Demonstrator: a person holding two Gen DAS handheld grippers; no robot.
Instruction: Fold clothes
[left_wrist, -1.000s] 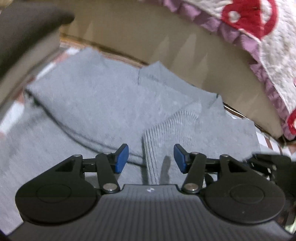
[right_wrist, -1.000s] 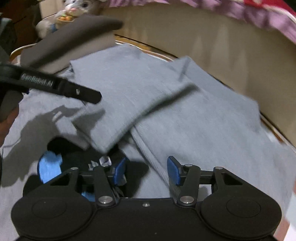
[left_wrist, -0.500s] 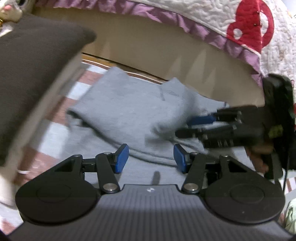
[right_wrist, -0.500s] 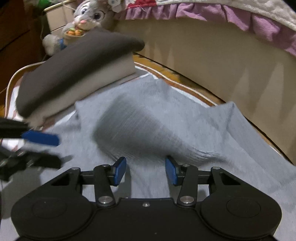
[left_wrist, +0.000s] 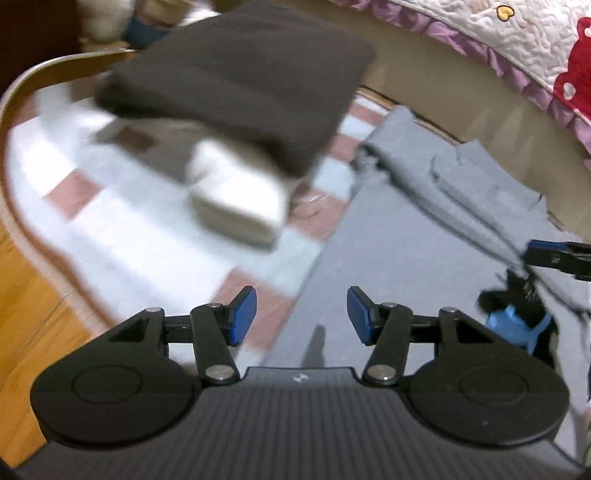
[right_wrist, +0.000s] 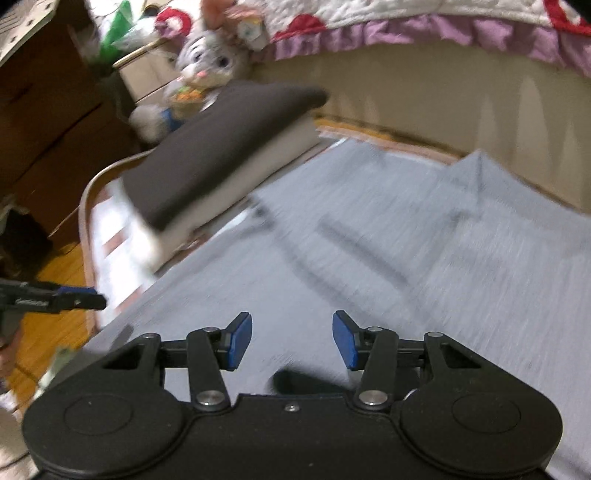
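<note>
Left tongs (left_wrist: 301, 321): jaws apart and opening, nothing between the blue pads; they hang above the left edge of the grey sweater, where it meets the checked cloth.
Right tongs (right_wrist: 291, 339): jaws apart and opening, empty; they hang over the near part of the sweater, pads clear of the knit.
Grey sweater (right_wrist: 388, 236): lies spread on the desk, parts of it folded over onto the body so that layered edges and a ridge run across it; its far edge reaches the desk's back edge, close under the bed.
Stack of folded clothes (left_wrist: 240, 96): a dark brown garment lying on a white one, at the far left corner of the desk, just beside the sweater's left edge; blurred in both views.
Checked cloth (left_wrist: 122, 221): pink and white squares, covers the desk left of the sweater.
Desk (right_wrist: 85, 206): rounded edge with a pale rim, wooden floor below it.
Bed (right_wrist: 424, 85): beige side panel behind the desk, a quilt with a purple frill and red patches hanging over it.
Plush rabbit (right_wrist: 203, 59): grey and white, behind the stack, near the bed's corner.
</note>
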